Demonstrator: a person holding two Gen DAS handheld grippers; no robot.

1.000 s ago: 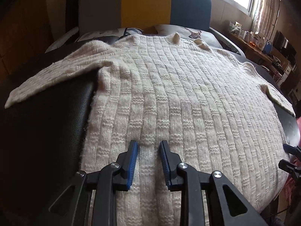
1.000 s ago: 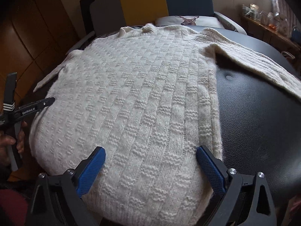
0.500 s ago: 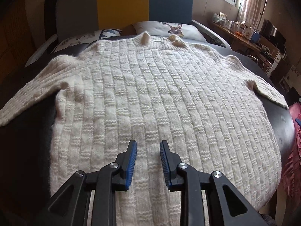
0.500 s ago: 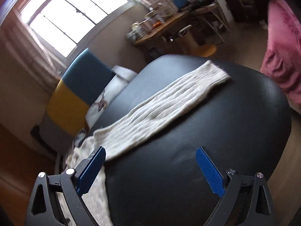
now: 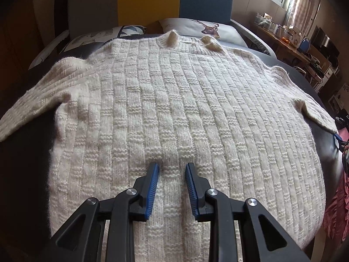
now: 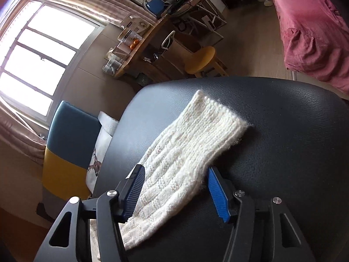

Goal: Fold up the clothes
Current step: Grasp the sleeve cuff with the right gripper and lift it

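The cream knit sweater [image 5: 174, 113] lies spread flat on the dark padded bed [image 6: 283, 131], unfolded. The right hand-held gripper [image 6: 174, 187] is closing around the sleeve [image 6: 192, 144], not yet pinching; the left hand-held gripper [image 5: 172, 187] hovers narrow and empty over the hem. Next, I judge, the sleeve needs a firm pinch and a fold across the body.

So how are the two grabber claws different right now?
The left gripper hovers over the middle of the sweater with narrow jaws and nothing between them. The right gripper has wider jaws, closing around the sweater's sleeve on the black surface. Both have black arms and blue ribbed pads.
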